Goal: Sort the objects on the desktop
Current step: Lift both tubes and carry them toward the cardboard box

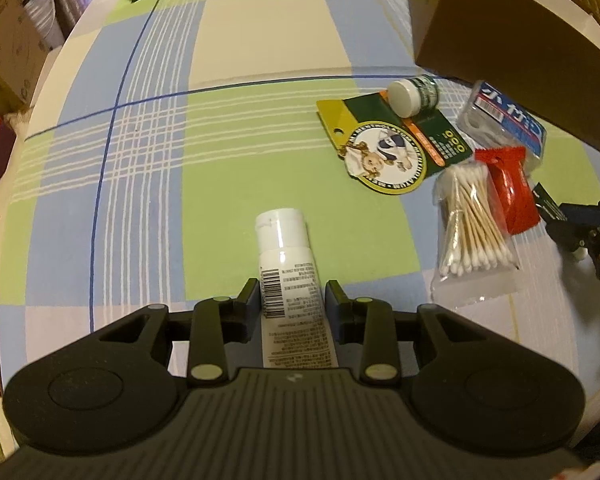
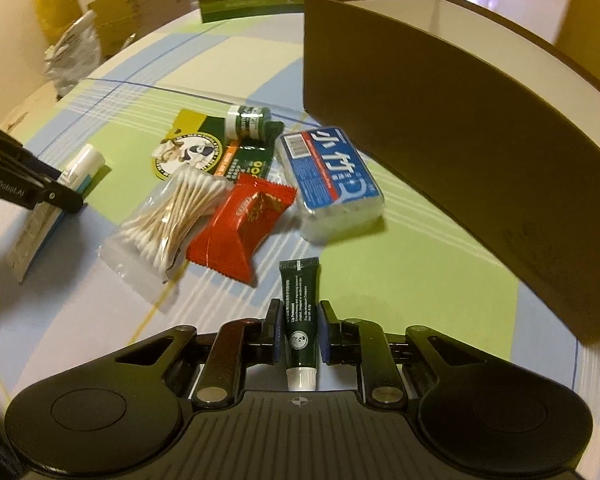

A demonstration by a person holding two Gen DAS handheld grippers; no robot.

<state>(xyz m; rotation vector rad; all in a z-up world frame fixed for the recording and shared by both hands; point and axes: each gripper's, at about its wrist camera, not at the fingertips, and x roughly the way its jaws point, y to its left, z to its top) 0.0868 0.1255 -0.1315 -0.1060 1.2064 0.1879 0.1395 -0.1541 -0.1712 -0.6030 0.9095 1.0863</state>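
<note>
Your left gripper (image 1: 291, 300) clamps white tube (image 1: 288, 264), cap pointing away over checked cloth (image 1: 140, 160). Further right: green card (image 2: 204, 148), small jar (image 2: 247, 121), cotton swab bag (image 2: 172, 216), red packet (image 2: 240, 228), blue floss box (image 2: 328, 176). Your right gripper (image 2: 299, 334) squeezes dark green tube (image 2: 299, 308), beside brown box (image 2: 440, 120).

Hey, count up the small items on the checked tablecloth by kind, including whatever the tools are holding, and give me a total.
Tubes: 2, white tube, dark green tube
Small jar: 1
Cotton swab bag: 1
Red sachet: 1
Blue-labelled clear box: 1
Green printed card: 1
Total: 7
</note>
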